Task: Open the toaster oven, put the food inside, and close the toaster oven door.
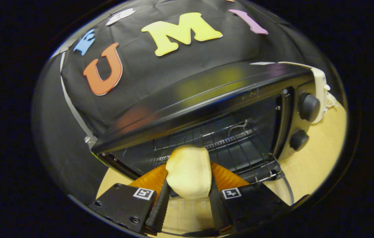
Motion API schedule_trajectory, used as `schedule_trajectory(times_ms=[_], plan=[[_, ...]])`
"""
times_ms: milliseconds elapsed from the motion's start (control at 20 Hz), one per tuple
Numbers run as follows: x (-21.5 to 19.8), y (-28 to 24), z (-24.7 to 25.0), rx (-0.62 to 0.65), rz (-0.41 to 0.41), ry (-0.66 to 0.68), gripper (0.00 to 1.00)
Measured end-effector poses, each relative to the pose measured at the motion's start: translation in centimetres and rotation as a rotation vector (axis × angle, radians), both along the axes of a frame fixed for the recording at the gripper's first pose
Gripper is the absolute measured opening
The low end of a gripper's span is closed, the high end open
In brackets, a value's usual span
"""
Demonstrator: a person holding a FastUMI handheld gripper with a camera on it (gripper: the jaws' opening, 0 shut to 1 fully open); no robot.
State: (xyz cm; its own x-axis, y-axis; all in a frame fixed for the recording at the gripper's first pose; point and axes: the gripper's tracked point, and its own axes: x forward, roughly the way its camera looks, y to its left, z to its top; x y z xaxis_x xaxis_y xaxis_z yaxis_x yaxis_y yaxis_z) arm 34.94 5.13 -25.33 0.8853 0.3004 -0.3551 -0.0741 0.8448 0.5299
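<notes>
A black toaster oven point(203, 96) stands just ahead of my fingers with its door open, so the dark cavity and the wire rack point(226, 142) show. A pale piece of bread point(189, 172) sits between my two fingers, pressed on both sides, with its far end at the mouth of the oven. My gripper point(188, 185) is shut on the bread. The open door's glass point(284, 190) lies low beside the right finger, partly hidden by the gripper.
Two round black knobs point(308, 106) sit on the oven's right-hand panel. The oven rests on a light wooden table point(319, 155). A white object point(320, 86) stands behind the oven's right side. Black cloth forms the wall behind.
</notes>
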Motion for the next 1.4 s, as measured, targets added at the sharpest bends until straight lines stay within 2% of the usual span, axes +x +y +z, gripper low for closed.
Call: schedule_trajectory(times_ms=[50, 200, 350, 550, 750, 950, 1100, 1200, 1400], plan=[[0.2, 0.1, 0.3, 0.026, 0.007, 0.011, 0.7], [-1.5, -1.0, 0.3, -0.059, -0.008, -0.018, 0.99], [-6.9, -1.1, 1.3, -0.141, 0.04, -0.058, 0.99], [-14.4, -1.1, 0.0, -0.266, 0.08, -0.021, 1.0], [-18.5, -1.3, -3.8, -0.44, 0.095, 0.078, 1.0], [-18.8, -1.9, -6.7, -0.476, 0.066, 0.197, 1.0], [-17.9, -1.1, -5.7, -0.523, 0.071, 0.172, 1.0], [-18.1, -1.2, -6.0, -0.589, 0.076, 0.21, 1.0], [-18.5, -1.8, -6.8, -0.632, 0.049, 0.291, 1.0]])
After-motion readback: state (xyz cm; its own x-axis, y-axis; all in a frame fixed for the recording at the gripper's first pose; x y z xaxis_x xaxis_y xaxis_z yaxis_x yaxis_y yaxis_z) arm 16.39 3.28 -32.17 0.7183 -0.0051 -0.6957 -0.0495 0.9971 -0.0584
